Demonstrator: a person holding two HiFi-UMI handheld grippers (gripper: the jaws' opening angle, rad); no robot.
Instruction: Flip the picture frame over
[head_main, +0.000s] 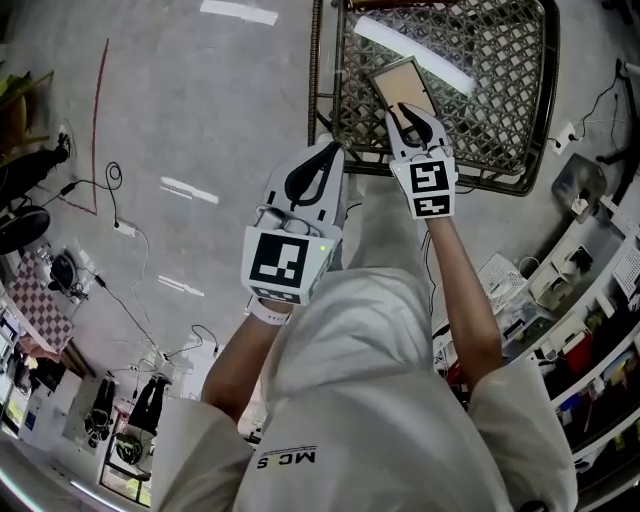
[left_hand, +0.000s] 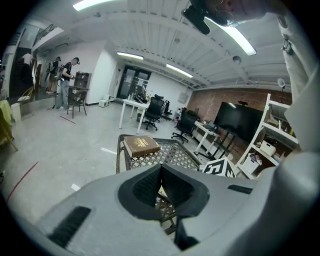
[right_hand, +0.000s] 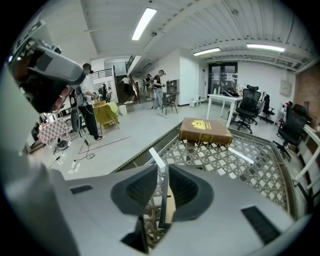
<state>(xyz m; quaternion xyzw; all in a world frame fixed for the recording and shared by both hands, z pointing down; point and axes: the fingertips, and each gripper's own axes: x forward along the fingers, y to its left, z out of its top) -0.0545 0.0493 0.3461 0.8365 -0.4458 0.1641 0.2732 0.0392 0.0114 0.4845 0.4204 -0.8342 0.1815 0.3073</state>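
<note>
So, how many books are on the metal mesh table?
1: a brown book lies flat at the mesh table's far end, beyond the picture frame gripped in the right claw. No other shows.

Your picture frame (head_main: 401, 86) is a thin rectangle: pale border, tan panel facing up. It's tilted, not flat, with its near edge pinched in your right gripper (head_main: 408, 112), over the mesh table (head_main: 500, 60), left of centre. Right gripper view shows it edge-on, upright.
</note>
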